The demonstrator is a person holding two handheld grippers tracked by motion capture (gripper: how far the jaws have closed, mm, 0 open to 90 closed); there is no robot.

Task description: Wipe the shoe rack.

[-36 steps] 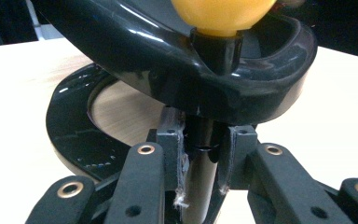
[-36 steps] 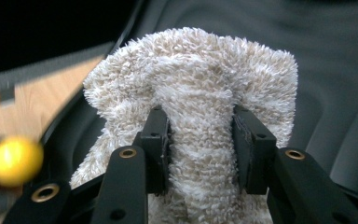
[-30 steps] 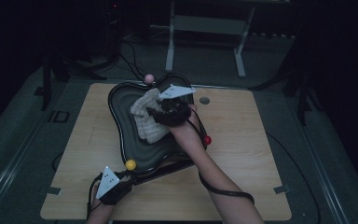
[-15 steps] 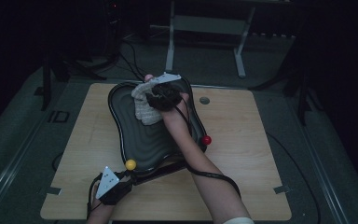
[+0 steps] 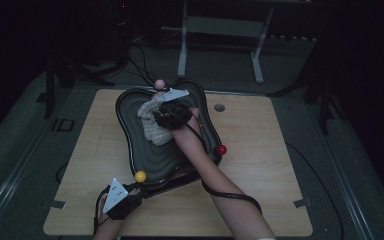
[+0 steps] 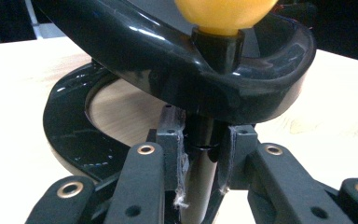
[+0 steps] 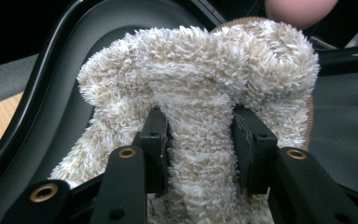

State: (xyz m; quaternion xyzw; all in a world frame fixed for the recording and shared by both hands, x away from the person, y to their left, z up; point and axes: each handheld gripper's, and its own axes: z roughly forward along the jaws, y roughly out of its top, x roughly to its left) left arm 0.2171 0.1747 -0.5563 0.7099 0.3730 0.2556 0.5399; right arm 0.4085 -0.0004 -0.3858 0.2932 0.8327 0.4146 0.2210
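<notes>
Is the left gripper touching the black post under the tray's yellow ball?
Touching. The left gripper view shows the left gripper with both pads pressed against the black post.

A fluffy cream-and-beige cloth (image 5: 152,122) lies bunched in the far part of a glossy black tray (image 5: 130,145), a fold of it pinched up into a ridge. The tray has a wavy, lobed rim and rippled floor, and stands on a black post (image 6: 203,158) rising from a curved base on the wooden counter (image 5: 275,170). Yellow (image 5: 140,176), red (image 5: 221,149) and pink (image 5: 159,83) balls sit on its rim.
</notes>
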